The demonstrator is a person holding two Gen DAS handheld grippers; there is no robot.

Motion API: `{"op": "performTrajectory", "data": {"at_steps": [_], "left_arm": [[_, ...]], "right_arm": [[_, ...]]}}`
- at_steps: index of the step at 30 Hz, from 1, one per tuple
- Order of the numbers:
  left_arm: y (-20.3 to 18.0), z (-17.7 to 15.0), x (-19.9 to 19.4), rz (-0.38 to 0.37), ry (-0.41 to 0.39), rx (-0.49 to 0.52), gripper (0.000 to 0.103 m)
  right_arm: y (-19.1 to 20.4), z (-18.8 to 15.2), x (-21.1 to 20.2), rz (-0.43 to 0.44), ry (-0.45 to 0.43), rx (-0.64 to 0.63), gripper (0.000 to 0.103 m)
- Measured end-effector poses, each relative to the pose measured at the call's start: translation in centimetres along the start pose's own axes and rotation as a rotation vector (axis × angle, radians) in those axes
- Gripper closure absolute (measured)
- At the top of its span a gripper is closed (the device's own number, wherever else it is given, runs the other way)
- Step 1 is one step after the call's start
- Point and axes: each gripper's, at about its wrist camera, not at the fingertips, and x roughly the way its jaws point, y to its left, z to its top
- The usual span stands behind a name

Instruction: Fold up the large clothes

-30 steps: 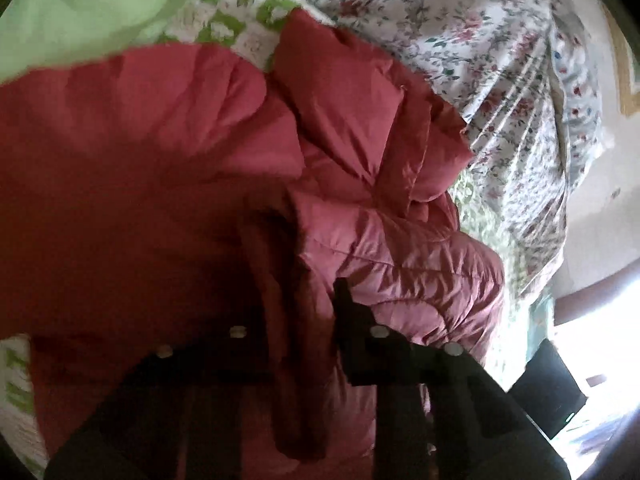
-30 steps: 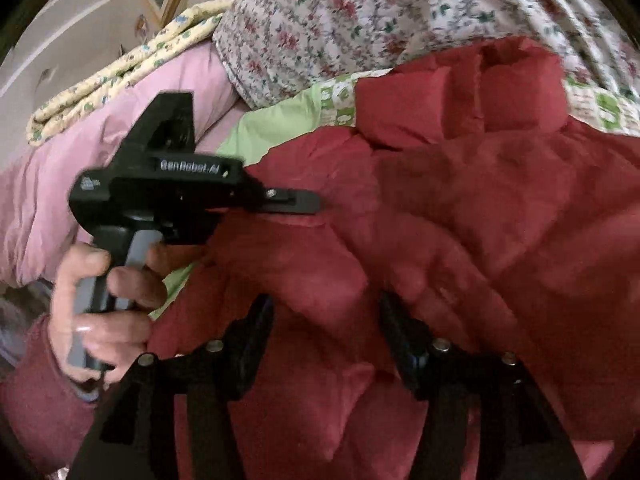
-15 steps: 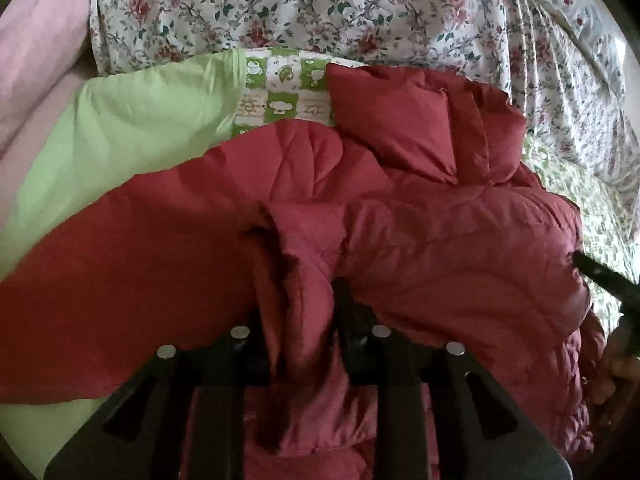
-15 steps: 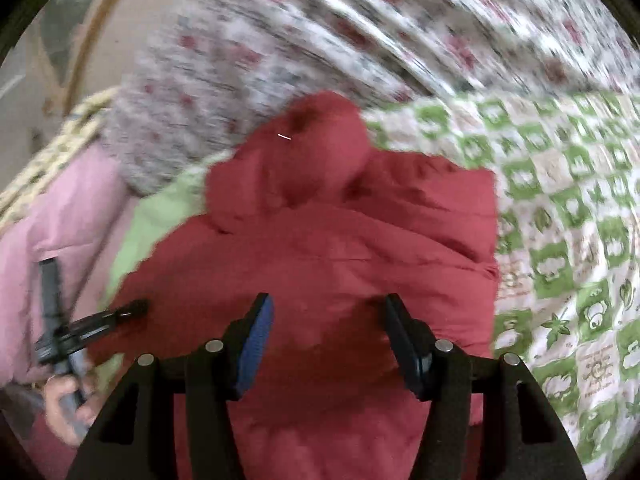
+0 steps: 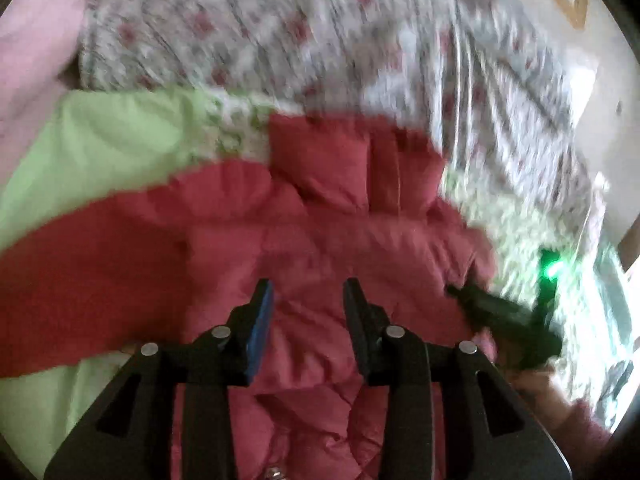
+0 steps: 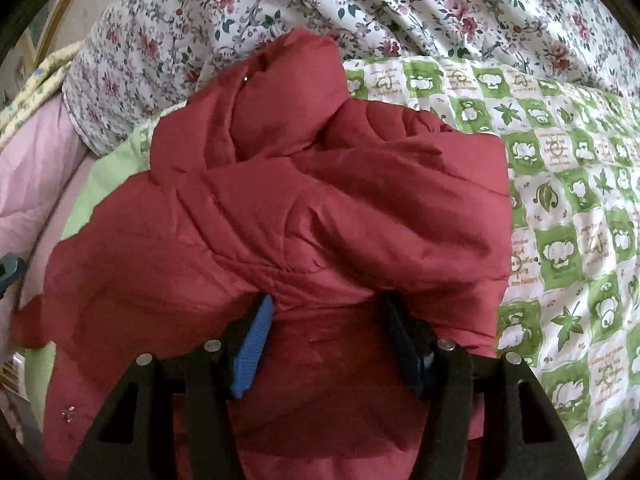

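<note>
A red padded jacket lies bunched on a green-and-white patterned bedsheet, its hood toward the far floral quilt. The left gripper hovers over the near part of the jacket; its jaws are opening and pinch no fabric. The right gripper has its jaws apart and opening, with the jacket fabric bulging between the pads, not clamped.

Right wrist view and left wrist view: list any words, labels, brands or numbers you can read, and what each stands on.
"happy": only a guess, on a white square of the green checked sheet; the rest of that print is too small to read.
Red padded jacket: no text visible.
Floral quilt: pattern only.
Left wrist view: too blurred to read anything.
</note>
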Motion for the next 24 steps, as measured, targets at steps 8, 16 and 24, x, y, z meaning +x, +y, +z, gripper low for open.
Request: {"op": "performTrajectory", "data": {"at_steps": [8,16,24], "left_arm": [[2.0,-2.0,6.8,0.043,0.115,-0.068,0.069],[2.9,-2.7,7.9,0.019,0.103,-0.088,0.074],[4.0,-2.9,6.5,-0.039,0.092,-0.142,0.075]], "right_arm": [[3.2,1.3,-4.1,0.037,-0.061,-0.079,0.042],[2.0,0.6,2.2,0.028,0.050,-0.039,0.043],[2.1,0.3,2.2,0.005,0.031,-0.052,0.043]]}}
